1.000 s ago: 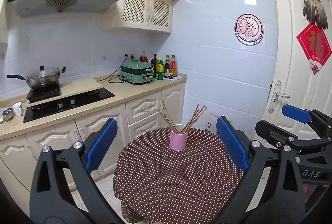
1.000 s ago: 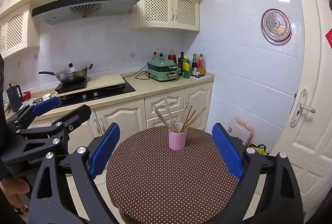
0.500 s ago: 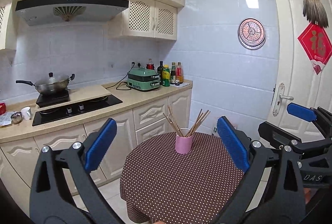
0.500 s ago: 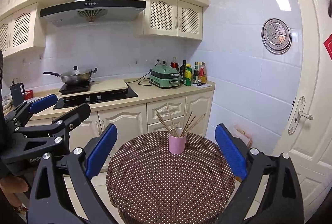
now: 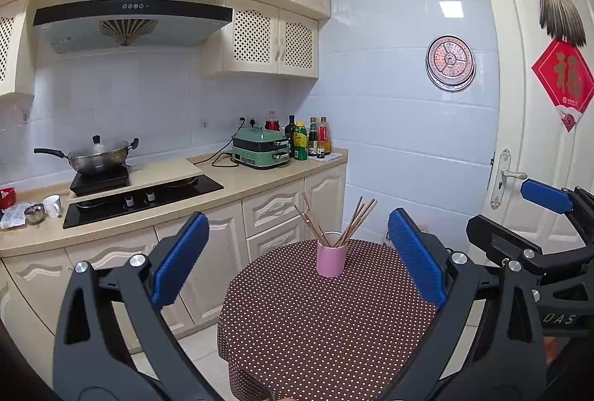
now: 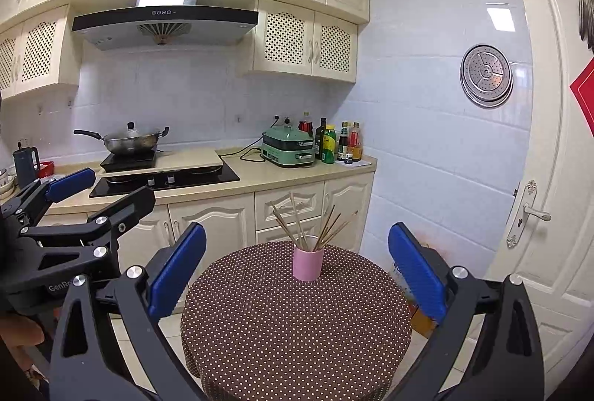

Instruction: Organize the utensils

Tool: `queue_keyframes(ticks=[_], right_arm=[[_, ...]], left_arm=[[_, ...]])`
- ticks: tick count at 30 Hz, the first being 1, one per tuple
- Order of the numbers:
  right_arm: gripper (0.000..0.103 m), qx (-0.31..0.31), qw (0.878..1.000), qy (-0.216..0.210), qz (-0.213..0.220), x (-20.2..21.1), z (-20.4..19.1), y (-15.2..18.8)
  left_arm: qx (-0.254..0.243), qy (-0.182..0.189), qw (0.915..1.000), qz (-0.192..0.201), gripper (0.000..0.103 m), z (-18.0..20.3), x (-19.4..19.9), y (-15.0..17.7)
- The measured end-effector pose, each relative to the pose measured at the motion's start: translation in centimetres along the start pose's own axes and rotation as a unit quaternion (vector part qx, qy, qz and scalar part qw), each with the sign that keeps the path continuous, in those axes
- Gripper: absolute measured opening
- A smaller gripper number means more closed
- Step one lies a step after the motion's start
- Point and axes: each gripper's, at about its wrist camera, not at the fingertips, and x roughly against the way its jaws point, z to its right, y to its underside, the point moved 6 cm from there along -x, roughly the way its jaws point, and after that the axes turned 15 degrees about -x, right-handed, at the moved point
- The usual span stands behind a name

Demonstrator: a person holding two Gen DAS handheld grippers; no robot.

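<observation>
A pink cup holding several wooden chopsticks stands at the far side of a round table with a brown dotted cloth. My left gripper is open and empty, short of the table's near edge, with the cup ahead between its blue pads. In the right wrist view the cup and chopsticks sit centred on the same table. My right gripper has its jaws opening wide, with nothing between them. Each gripper shows at the edge of the other's view.
A counter behind the table carries a wok, a green cooker and bottles. Cabinets stand below it. A white door is at the right, and a bag sits on the floor beside the table.
Both views have tilted up a little, so more of the upper cabinets shows and the table sits lower. The right gripper's jaws have spread slightly wider.
</observation>
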Motion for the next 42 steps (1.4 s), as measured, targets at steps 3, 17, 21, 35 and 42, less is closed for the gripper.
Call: queue_keyframes(ticks=[3,17,21,35,42], right_arm=[[0.095,0.0,1.0,-0.002,0.002,0.2,0.0,-0.1],[0.095,0.001,1.0,-0.007,0.005,0.5,-0.2,-0.1],[0.095,0.001,1.0,-0.008,0.005,0.6,-0.2,0.0],[0.095,0.0,1.0,-0.009,0.007,1.0,-0.4,-0.3],[0.095,0.0,1.0,-0.009,0.006,1.1,-0.6,-0.4]], left_arm=[[0.001,0.0,1.0,0.002,0.095,0.1,0.2,0.0],[-0.005,-0.004,0.9999,0.013,0.095,0.4,1.1,-0.2],[-0.007,-0.006,0.9999,0.014,0.095,0.5,1.3,-0.2],[-0.012,-0.007,0.9996,0.023,0.095,0.2,1.7,-0.8],[-0.011,-0.006,0.9997,0.022,0.095,0.1,1.7,-0.8]])
